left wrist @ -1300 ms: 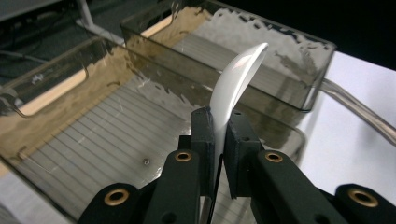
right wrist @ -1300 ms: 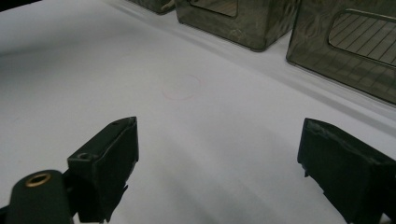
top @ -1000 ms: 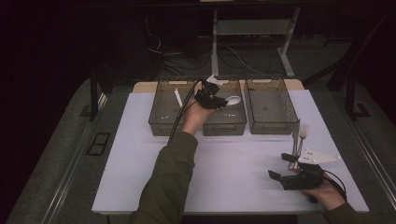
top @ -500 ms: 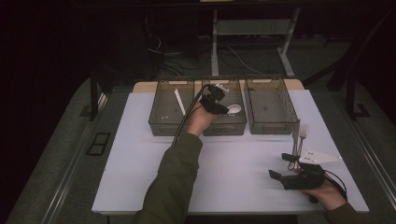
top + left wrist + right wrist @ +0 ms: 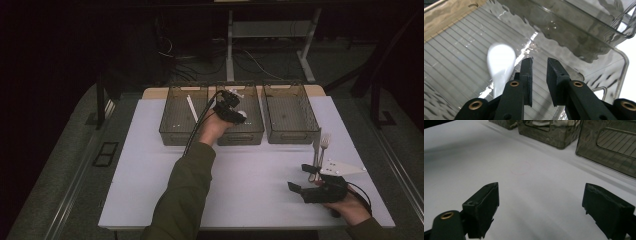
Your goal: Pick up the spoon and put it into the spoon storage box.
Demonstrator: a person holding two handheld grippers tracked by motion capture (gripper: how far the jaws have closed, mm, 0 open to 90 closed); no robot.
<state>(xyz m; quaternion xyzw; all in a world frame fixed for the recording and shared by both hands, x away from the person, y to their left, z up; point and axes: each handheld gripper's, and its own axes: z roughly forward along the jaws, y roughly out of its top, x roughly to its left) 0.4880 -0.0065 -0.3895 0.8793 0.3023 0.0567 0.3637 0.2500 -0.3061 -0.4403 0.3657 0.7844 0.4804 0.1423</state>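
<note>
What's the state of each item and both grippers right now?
left gripper: open, jaws a narrow gap apart, nothing between them, inside the middle bin
white spoon: lying on the middle bin's floor, free of the jaws
middle bin: upright, holds the spoon
left bin: upright, holds a white utensil
right bin: upright
right gripper: open wide, low over the table
forks: flat on table

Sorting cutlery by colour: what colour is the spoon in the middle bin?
White spoon, clearest in the left gripper view.

No legible text, labels, brands, numbers or signs on any surface, bins and counter unmarked, faint printed circle on counter unlettered
</note>
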